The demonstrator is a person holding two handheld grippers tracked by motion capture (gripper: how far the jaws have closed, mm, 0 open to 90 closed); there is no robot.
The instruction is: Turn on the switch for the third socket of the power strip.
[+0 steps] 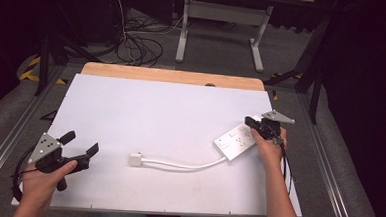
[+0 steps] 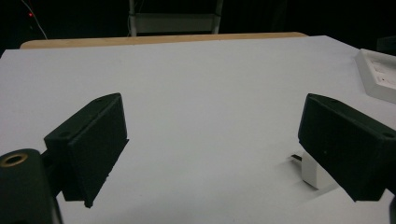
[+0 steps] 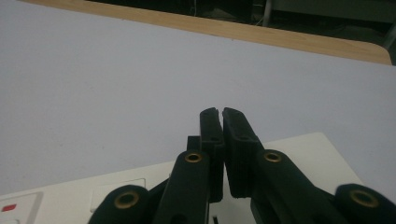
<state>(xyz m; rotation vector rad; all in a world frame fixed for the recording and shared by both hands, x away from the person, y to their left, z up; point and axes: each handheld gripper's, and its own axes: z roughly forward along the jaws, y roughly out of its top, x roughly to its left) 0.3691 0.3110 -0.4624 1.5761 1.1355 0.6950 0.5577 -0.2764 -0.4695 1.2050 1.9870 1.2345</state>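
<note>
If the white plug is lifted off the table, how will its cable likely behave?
The cable lies in a loose curve, so it probably flexes and trails. The power strip it joins looks bulkier and would likely stay put. The plug seems small, probably light.

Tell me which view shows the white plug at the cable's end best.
The high view: the plug lies whole on the white table, its cable running to the power strip. The left gripper view shows part of it behind a jaw; the right gripper view looks over the strip instead.

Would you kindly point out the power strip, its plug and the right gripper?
power strip point(image 1: 232, 140), high view, top face.
plug point(image 1: 135, 159), high view, white body.
right gripper point(image 1: 253, 122), high view, shut jaw tips.
</note>
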